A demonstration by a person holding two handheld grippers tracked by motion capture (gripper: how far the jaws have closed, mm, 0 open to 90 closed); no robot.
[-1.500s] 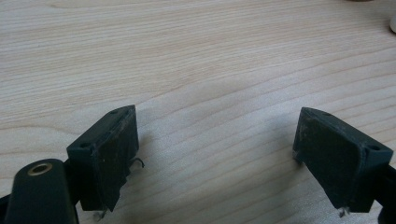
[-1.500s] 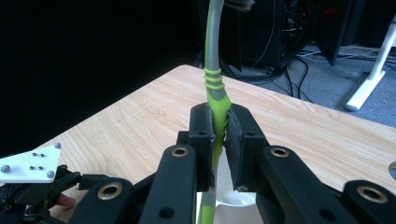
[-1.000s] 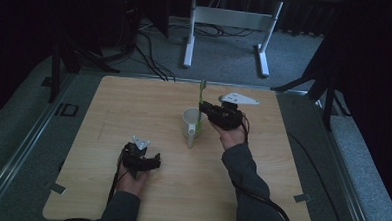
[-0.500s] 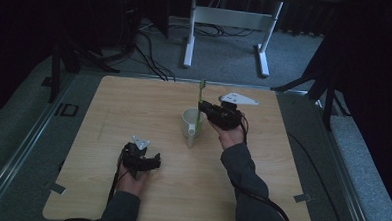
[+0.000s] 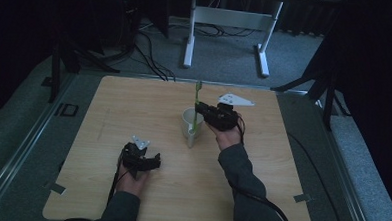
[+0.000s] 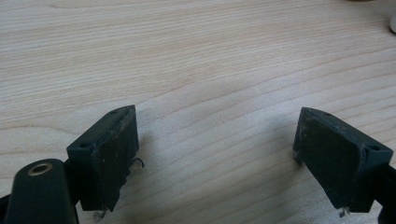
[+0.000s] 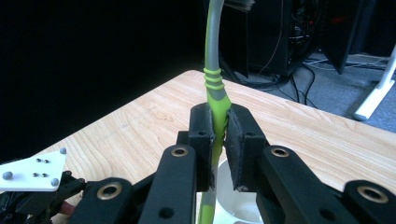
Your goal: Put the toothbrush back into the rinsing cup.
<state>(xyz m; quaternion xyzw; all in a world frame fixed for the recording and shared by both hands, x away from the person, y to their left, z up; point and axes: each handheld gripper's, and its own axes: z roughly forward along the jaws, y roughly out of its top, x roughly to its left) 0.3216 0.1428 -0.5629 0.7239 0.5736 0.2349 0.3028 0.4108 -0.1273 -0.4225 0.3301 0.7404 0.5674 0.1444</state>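
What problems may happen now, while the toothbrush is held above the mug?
1. The right gripper pinches the green toothbrush on its narrow handle, so the brush might swivel or slip between the pads.
2. The brush's lower end sits in or just over the white mug; a sideways pull could tip the mug.
3. The left gripper stands open on the table, apart from the mug, so nothing steadies it.
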